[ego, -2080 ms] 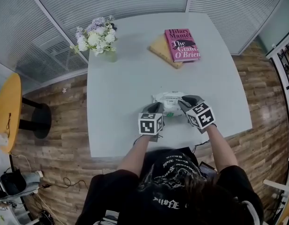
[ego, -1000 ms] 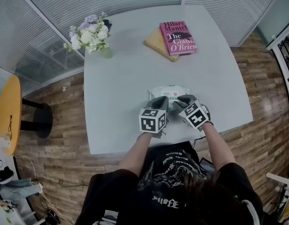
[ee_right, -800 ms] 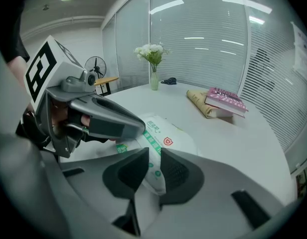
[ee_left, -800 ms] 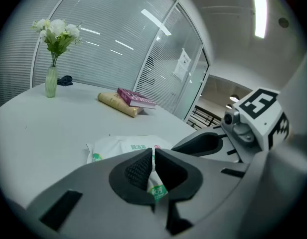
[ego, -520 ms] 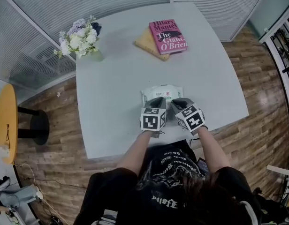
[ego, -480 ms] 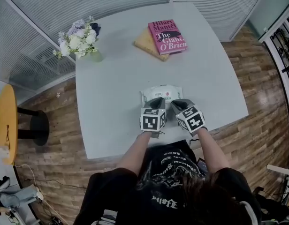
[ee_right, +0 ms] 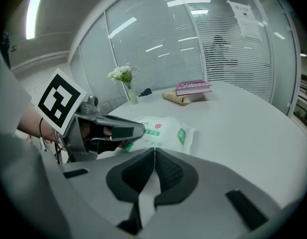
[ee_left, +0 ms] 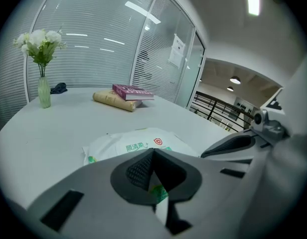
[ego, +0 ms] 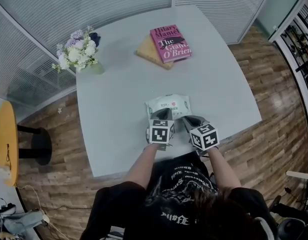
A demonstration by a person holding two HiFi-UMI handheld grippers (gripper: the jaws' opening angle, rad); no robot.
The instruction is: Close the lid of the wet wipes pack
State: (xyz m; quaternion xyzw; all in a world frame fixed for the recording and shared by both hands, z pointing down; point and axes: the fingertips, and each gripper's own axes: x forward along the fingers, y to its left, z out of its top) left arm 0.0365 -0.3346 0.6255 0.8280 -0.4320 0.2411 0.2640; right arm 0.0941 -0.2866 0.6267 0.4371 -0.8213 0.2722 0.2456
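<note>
The white wet wipes pack (ego: 168, 104) lies flat on the table, green print and a red shield on its top. No raised flap shows on it. My left gripper (ego: 162, 119) is at the pack's near end. In the left gripper view its jaws (ee_left: 153, 151) are together, with the pack (ee_left: 136, 142) just beyond the tips. I cannot tell whether they pinch its edge. My right gripper (ego: 188, 120) sits beside the left, off the pack's near right corner. Its jaws (ee_right: 154, 149) are closing and nearly meet, with nothing between them. The right gripper view shows the left gripper (ee_right: 137, 130) over the pack (ee_right: 163, 128).
A pink book on a tan packet (ego: 166, 43) lies at the table's far side. A vase of flowers (ego: 75, 57) stands at the far left corner. The pale table (ego: 119, 89) ends just below the grippers. A yellow round stool (ego: 4, 134) stands on the wooden floor at left.
The right gripper has drawn back a little from the pack toward the near edge and rolled. The left gripper has barely moved. The pack stays put.
</note>
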